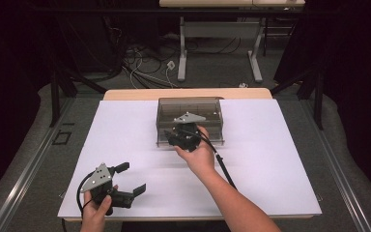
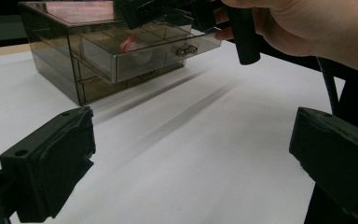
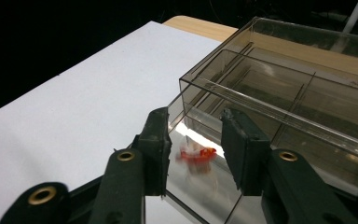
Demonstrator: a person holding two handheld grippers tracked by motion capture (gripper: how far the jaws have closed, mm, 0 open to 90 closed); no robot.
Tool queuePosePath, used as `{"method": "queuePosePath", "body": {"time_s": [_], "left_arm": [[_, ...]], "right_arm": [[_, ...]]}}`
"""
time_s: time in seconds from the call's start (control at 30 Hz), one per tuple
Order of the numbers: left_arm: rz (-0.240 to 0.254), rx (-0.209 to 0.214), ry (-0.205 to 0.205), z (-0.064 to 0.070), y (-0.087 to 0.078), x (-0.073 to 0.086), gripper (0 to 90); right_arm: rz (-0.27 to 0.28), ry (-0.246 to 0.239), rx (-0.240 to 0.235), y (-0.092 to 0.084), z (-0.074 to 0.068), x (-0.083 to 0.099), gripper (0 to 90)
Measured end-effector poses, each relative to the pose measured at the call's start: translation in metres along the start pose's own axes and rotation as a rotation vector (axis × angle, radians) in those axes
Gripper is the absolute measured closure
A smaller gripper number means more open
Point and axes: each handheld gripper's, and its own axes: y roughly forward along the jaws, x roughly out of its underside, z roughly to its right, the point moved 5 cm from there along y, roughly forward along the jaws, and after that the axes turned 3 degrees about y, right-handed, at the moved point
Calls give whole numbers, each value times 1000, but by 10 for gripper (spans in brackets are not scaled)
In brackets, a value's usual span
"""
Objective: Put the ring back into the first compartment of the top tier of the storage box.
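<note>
Two hand-held grippers: left hand-held gripper (image 1: pixel 131 179) well in front of the smoky drawer box (image 1: pixel 189 105), right hand-held gripper (image 1: pixel 181 137) at its front. One drawer box. One pulled-out drawer (image 2: pixel 142 53). One small red-and-white object (image 3: pixel 196 155) inside it. One white sheet (image 1: pixel 270 159) beneath the box.

Dark room, grey carpet (image 1: pixel 212 72), loose cables (image 1: pixel 145 67), a desk frame (image 1: pixel 220 34)
</note>
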Motion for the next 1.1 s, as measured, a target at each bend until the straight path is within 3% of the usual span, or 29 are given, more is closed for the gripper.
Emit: {"method": "queuePosePath", "body": {"time_s": [1.1], "left_arm": [[-3,3,3,0,2,0,3]], "right_arm": [[32,-86,8,-14,-4,-4,381]]}}
